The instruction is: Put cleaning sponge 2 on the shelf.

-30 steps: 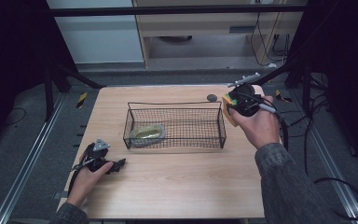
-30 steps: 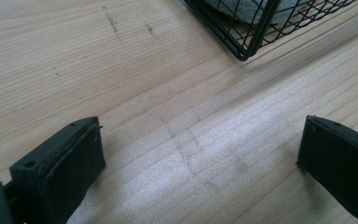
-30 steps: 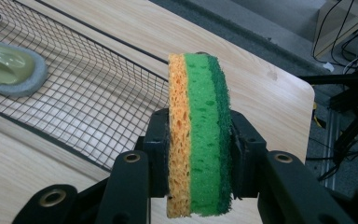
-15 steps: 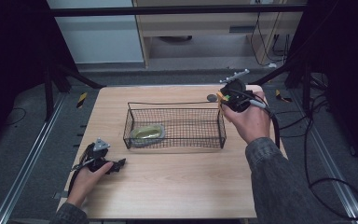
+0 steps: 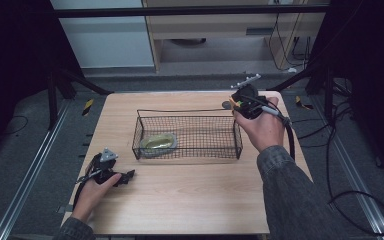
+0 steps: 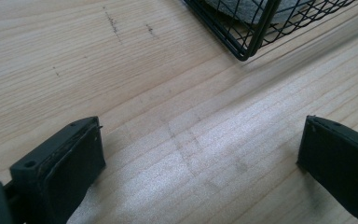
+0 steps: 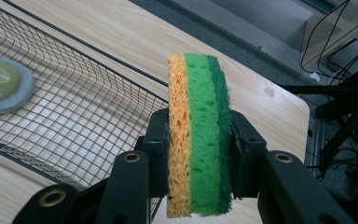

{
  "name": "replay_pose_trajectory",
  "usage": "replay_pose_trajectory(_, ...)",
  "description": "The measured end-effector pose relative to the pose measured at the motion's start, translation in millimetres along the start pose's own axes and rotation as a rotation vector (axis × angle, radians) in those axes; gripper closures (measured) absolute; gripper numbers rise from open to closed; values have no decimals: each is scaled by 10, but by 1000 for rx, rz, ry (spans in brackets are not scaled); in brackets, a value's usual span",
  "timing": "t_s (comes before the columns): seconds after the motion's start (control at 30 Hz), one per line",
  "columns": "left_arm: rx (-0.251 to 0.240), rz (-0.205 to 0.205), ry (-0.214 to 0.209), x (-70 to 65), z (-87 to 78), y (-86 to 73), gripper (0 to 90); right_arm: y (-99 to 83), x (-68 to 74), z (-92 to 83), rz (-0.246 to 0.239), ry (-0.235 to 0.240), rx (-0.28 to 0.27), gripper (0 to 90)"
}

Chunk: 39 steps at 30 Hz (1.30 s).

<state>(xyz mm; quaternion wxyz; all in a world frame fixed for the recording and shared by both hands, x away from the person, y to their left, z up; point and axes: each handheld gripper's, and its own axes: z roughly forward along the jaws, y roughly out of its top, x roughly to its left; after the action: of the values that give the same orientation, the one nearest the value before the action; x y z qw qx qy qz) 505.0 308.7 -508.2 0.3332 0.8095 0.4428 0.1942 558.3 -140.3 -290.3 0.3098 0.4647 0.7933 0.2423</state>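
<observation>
A sponge (image 7: 200,93) with a yellow layer and a green layer stands on edge between the jaws of my right gripper (image 7: 198,144), which is shut on it. In the high view the right gripper (image 5: 240,100) hovers at the far right corner of a black wire basket (image 5: 187,132). A round grey-rimmed dish (image 5: 157,143) with a greenish middle lies in the basket's left end. My left gripper (image 5: 127,176) rests on the table near its front left, open, jaws wide apart over bare wood (image 6: 200,154). The basket's corner (image 6: 251,37) lies just ahead of it.
The wooden table (image 5: 190,200) carries the basket at its middle. A small dark round object (image 5: 226,105) lies beside the right gripper at the table's back. Dark frame posts and cables (image 5: 330,150) stand off the table's right side.
My right hand has carried the sponge leftward and a little farther back, up to the basket's far right corner. The left gripper has stayed put.
</observation>
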Motion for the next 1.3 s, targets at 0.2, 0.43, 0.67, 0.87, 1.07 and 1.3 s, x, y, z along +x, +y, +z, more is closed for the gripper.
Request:
replay_pose_trajectory(0.2, 0, 0, 0, 0, 0, 0, 0, 16, 30, 54, 1, -4, 5, 650)
replay_pose_trajectory(0.43, 0, 0, 0, 0, 1, 1, 0, 27, 56, 105, -6, -9, -2, 651)
replay_pose_trajectory(0.67, 0, 1, 0, 1, 1, 1, 0, 31, 80, 149, -5, -12, -1, 650)
replay_pose_trajectory(0.87, 0, 2, 0, 1, 2, 2, 0, 26, 119, 211, -17, -14, 3, 650)
replay_pose_trajectory(1.07, 1, 4, -1, 3, 4, 5, 0, 11, 195, 297, -19, -4, 15, 650)
replay_pose_trajectory(1.3, 2, 4, -2, 3, 6, 8, 0, -29, 290, 440, -25, 5, 35, 649)
